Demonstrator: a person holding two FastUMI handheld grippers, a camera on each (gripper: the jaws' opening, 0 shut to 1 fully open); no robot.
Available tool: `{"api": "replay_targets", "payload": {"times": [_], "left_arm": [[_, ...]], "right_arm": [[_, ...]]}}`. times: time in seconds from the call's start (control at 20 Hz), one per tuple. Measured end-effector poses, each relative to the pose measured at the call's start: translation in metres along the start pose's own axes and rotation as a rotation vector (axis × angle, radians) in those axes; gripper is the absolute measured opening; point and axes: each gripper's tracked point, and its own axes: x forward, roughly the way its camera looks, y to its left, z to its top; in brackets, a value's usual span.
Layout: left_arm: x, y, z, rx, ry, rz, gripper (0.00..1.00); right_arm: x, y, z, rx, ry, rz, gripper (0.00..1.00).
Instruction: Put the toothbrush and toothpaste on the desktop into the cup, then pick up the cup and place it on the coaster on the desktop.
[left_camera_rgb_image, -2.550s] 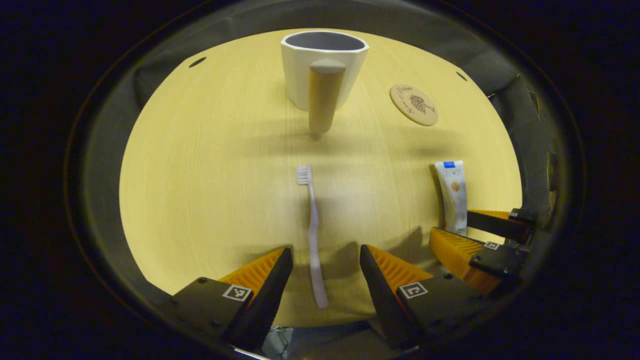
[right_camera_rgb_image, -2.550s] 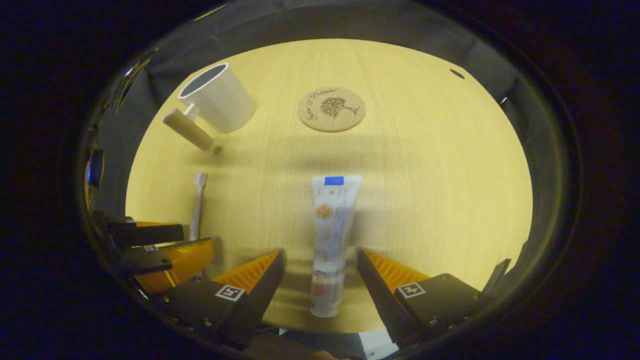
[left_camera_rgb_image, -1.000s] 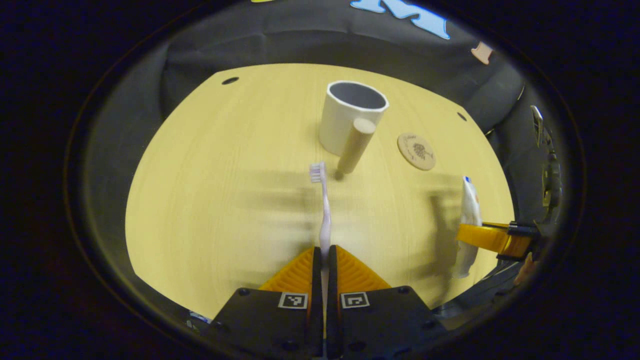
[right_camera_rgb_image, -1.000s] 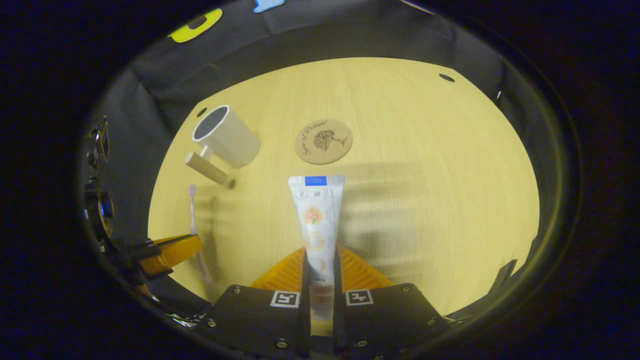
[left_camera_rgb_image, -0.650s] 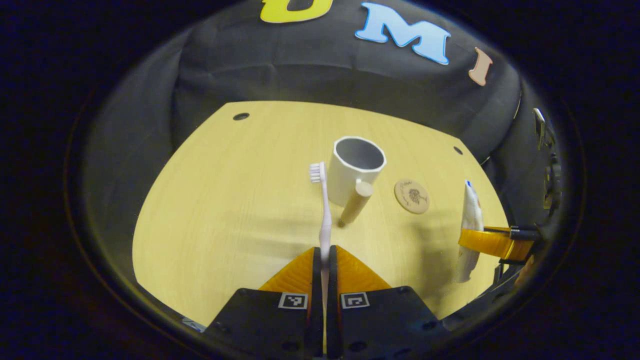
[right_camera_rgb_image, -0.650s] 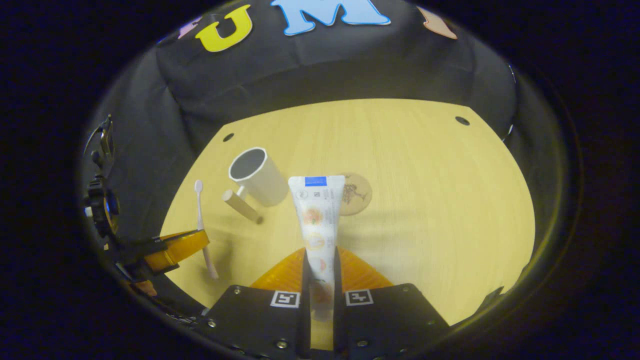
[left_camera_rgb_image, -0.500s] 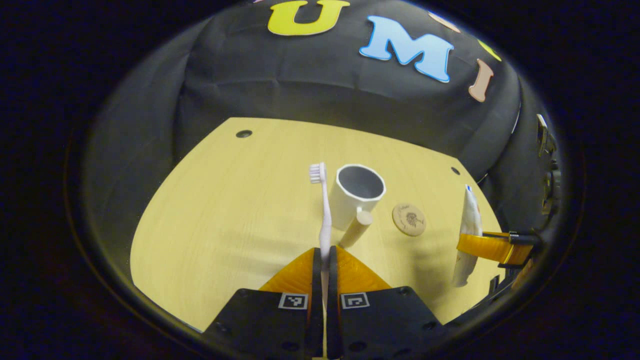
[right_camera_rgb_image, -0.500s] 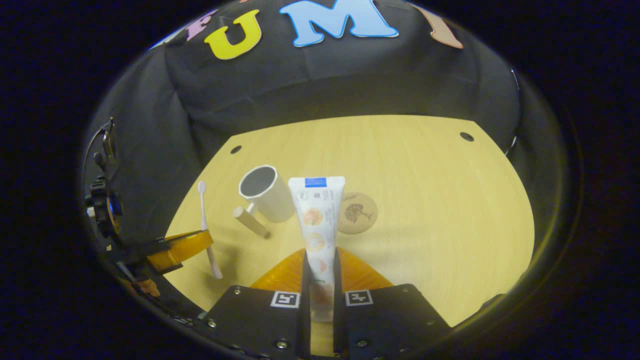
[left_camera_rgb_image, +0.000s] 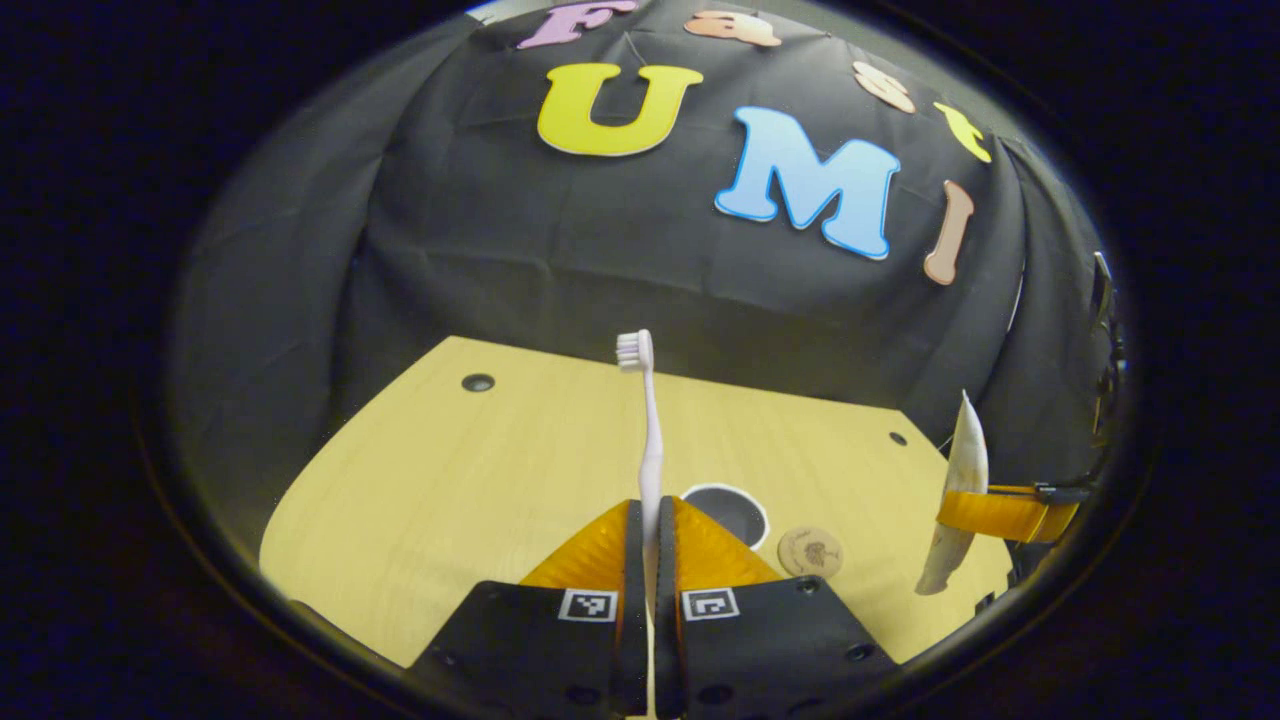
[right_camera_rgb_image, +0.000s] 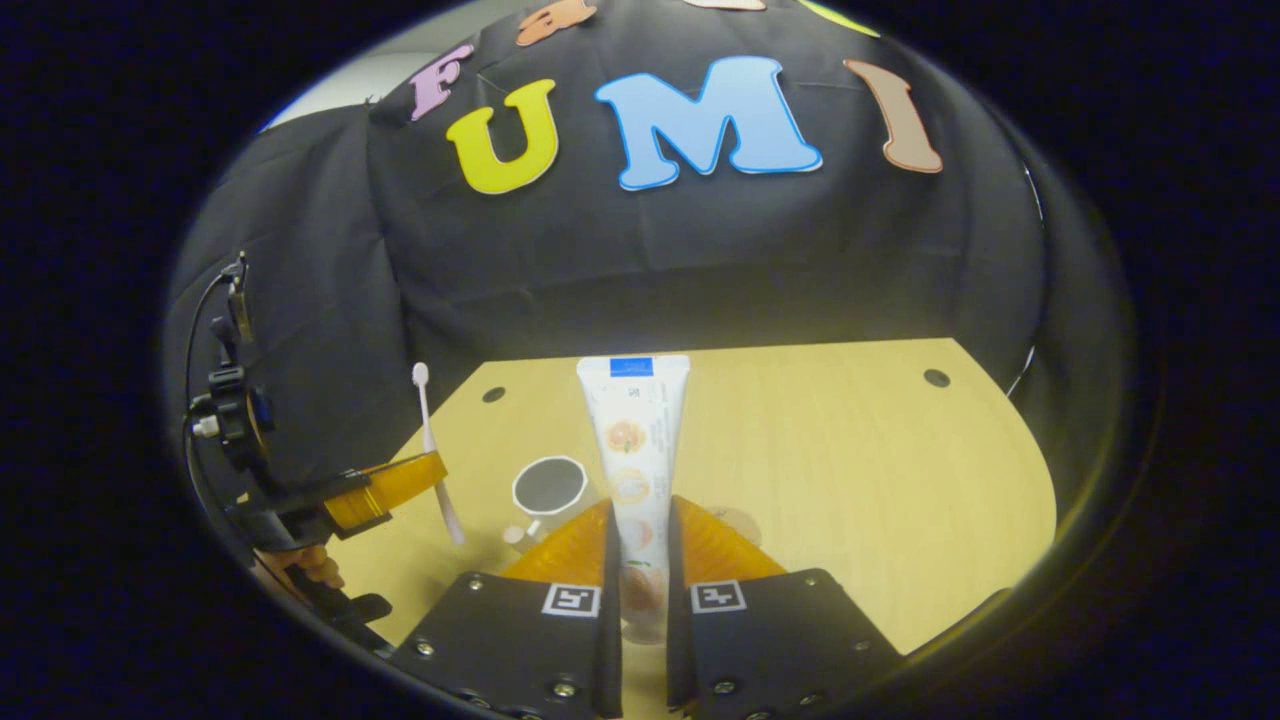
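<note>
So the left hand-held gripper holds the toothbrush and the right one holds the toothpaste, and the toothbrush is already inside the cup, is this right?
Not quite. The toothbrush is not in the cup yet: the left gripper view shows the left hand-held gripper holding it in the air. The right hand-held gripper does hold the toothpaste.

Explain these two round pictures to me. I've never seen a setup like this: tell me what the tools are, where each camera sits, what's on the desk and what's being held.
There is no robot here: a person holds a two-finger gripper in each hand, and a fisheye camera rides on each gripper, looking forward along its fingers.

The left gripper view shows the left gripper shut on a toothbrush, which stands bristles up. Off to the side is the other gripper, holding the toothpaste.

The right gripper view shows the right gripper shut on the toothpaste tube, flat crimped end up.

Below, on the wooden desktop, stand a white cup, seen from above, and a round coaster beside it. Both items are lifted clear of the desk; neither is in the cup.
</note>
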Motion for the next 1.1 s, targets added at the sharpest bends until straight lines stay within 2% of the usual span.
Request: {"api": "replay_targets", "payload": {"times": [0.25,0.45,0.7,1.1], "left_arm": [[0.033,-0.013,0.021,-0.046,-0.066,-0.077,0.10],[0.055,-0.030,0.028,-0.050,-0.094,-0.118,0.10],[0.084,-0.042,0.004,-0.053,-0.028,-0.156,0.10],[0.096,-0.043,-0.034,0.004,0.071,-0.139,0.11]], "right_arm": [[0.002,-0.002,0.026,-0.031,-0.086,-0.041,0.18],[0.002,-0.001,0.024,-0.018,-0.085,-0.061,0.18],[0.003,-0.004,0.021,-0.051,-0.068,-0.099,0.18],[0.002,-0.003,0.017,-0.019,-0.058,-0.092,0.18]]}}
